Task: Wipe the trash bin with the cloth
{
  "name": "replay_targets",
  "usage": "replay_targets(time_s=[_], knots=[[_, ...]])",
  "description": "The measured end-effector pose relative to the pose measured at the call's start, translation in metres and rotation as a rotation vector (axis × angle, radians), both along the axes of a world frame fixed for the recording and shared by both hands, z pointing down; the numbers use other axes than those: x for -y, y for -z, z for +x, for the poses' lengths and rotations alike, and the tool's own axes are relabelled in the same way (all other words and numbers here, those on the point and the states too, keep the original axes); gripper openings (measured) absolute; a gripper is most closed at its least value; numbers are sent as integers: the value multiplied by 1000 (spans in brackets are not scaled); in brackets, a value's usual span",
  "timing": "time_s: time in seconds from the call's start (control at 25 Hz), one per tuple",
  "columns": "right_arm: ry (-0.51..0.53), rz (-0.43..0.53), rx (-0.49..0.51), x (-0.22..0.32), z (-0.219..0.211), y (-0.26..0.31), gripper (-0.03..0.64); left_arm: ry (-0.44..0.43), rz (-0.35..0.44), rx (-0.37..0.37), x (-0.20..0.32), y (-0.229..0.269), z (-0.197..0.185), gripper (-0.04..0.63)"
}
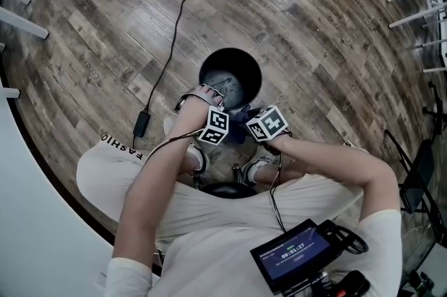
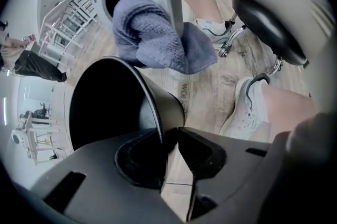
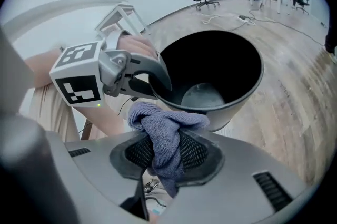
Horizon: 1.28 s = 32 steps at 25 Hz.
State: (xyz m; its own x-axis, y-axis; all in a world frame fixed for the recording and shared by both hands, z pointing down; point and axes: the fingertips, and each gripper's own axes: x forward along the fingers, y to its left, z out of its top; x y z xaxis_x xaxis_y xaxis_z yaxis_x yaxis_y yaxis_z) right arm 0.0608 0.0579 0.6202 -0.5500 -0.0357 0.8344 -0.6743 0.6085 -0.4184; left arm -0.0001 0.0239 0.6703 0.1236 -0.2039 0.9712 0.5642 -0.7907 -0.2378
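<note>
Wood-plank floor (image 1: pixel 314 44) lies under the round black trash bin (image 1: pixel 211 68), just ahead of my feet, its pale bottom showing. My left gripper (image 2: pixel 169 136) pinches the near rim; my right gripper (image 3: pixel 166 152) clamps the bunched blue-grey terry cloth (image 3: pixel 167 130) just beside that rim.

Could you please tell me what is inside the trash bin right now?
The trash bin looks empty: only its bare, smudged grey bottom shows. The cloth is outside it, in the right gripper's jaws. The left gripper covers part of the near inner wall.
</note>
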Motion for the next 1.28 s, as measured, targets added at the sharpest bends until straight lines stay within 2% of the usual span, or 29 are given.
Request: replay_targets(time_s=[0.12,0.32,0.52,0.8,1.04,1.28], knots=[[29,33,-10,13,-2,1,109,-26,6,23,-2,-1,-1,95],[37,23,-51,20,11,-22,109,-82,10,46,-9,-3,6,61],[54,53,-87,28,19,-49,109,-88,-11,50,-10,-3,9,52],[137,127,-163,36,31,-108,109,-85,-33,48,-12,-3,9,49],[120,146,-212,38,40,-175,109,-91,-41,48,-13,-4,9,49],[129,212,-256,36,39,-221,109,-84,-52,40,-15,-7,10,49]])
